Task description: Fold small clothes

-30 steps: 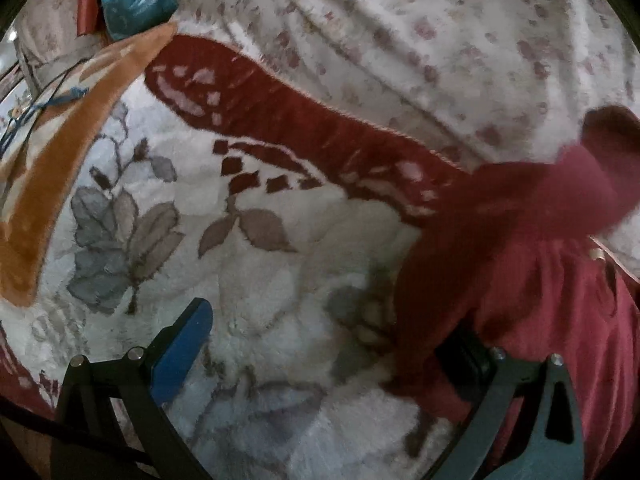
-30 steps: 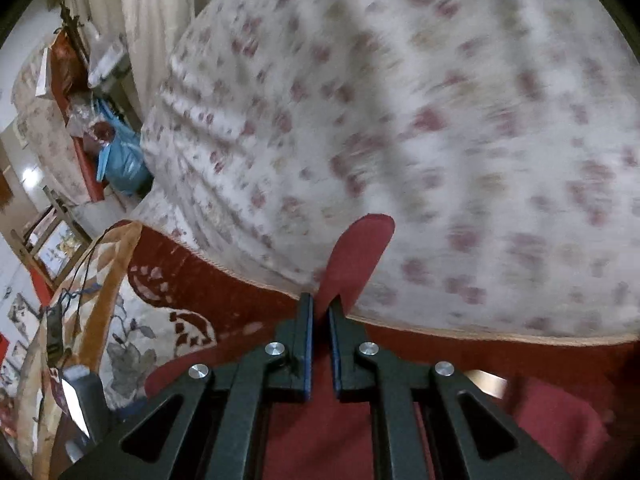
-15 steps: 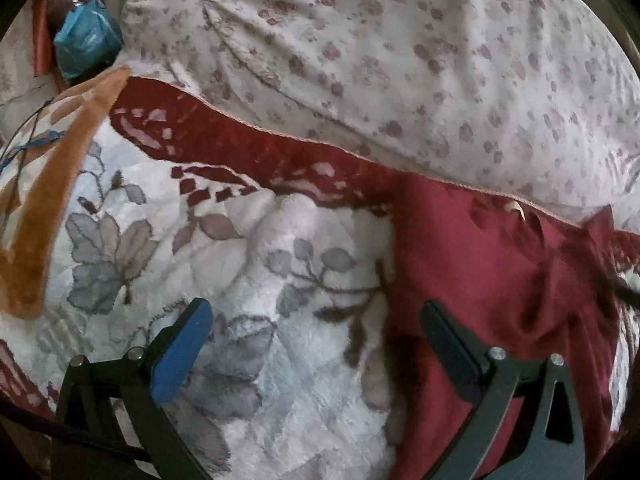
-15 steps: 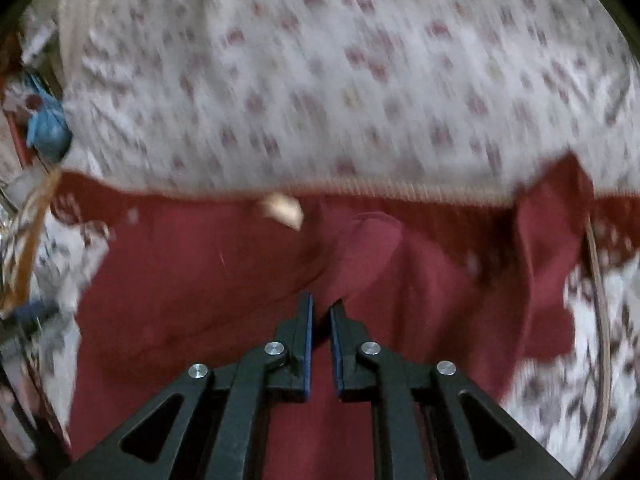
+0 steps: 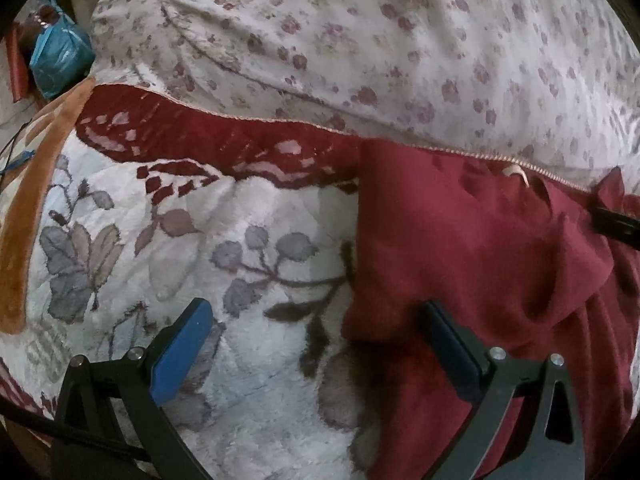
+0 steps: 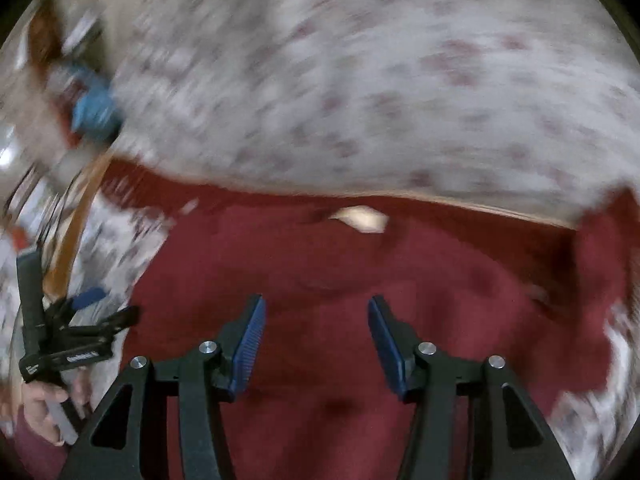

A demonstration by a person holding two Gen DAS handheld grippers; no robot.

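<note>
Left wrist view: dark red soft knit garment (image 5: 472, 248) lay spread on the plush white floral blanket (image 5: 168, 248), its top edge against the pale rose-print cushion (image 5: 360, 40); left gripper (image 5: 316, 340) was wide open, holding nothing, one pad over the garment's left edge, the other over blanket; blue plastic bag (image 5: 56, 60) sat well apart, far left. Right wrist view, blurred: right gripper (image 6: 316, 332) was open and empty above the garment's middle (image 6: 320, 256); pale neck label (image 6: 360, 218) showed near the collar. Judgement: light, limp, non-slip fabric; best pinched at hem corners or side edge; the cushion crowds the collar side; plush pile may snag.
</note>
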